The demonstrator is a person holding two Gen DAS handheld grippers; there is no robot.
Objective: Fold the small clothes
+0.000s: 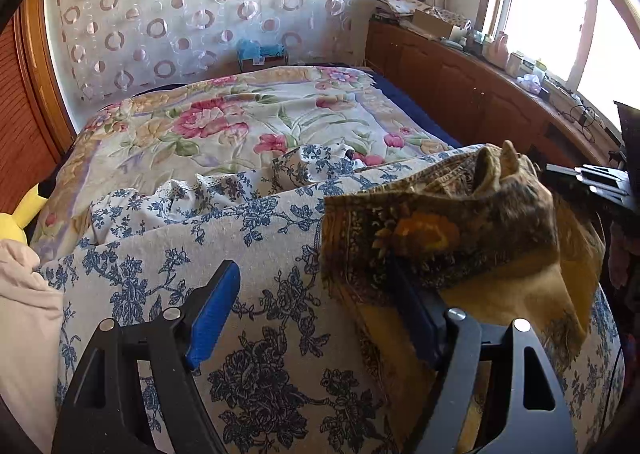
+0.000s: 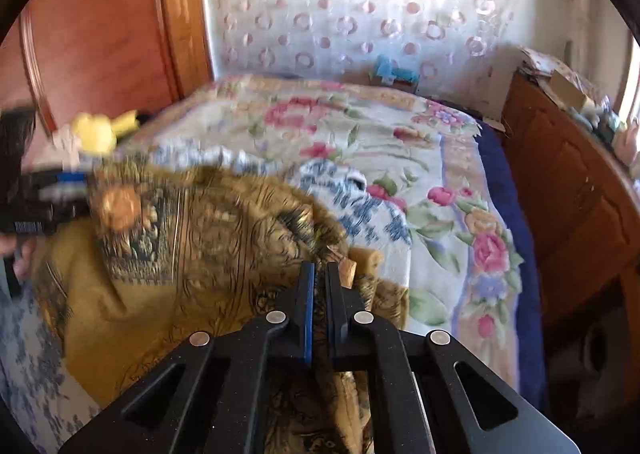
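A small yellow and brown patterned garment (image 1: 460, 238) lies on a blue-flowered white cloth (image 1: 256, 294) on the bed. My left gripper (image 1: 316, 294) is open, its jaws wide apart; the right blue pad is tucked under the garment's left edge. In the right wrist view the garment (image 2: 192, 238) is lifted and bunched. My right gripper (image 2: 319, 274) is shut on its right edge, fabric pinched between the pads. The left gripper shows at the far left there (image 2: 52, 197). The right gripper shows at the far right of the left wrist view (image 1: 592, 181).
A floral quilt (image 1: 248, 121) covers the bed. A yellow plush toy (image 1: 16, 213) and a pink cloth (image 1: 24, 294) lie at the left. A wooden cabinet (image 1: 480, 93) with clutter runs along the right under a window. A wooden headboard (image 2: 108, 33) stands at the left.
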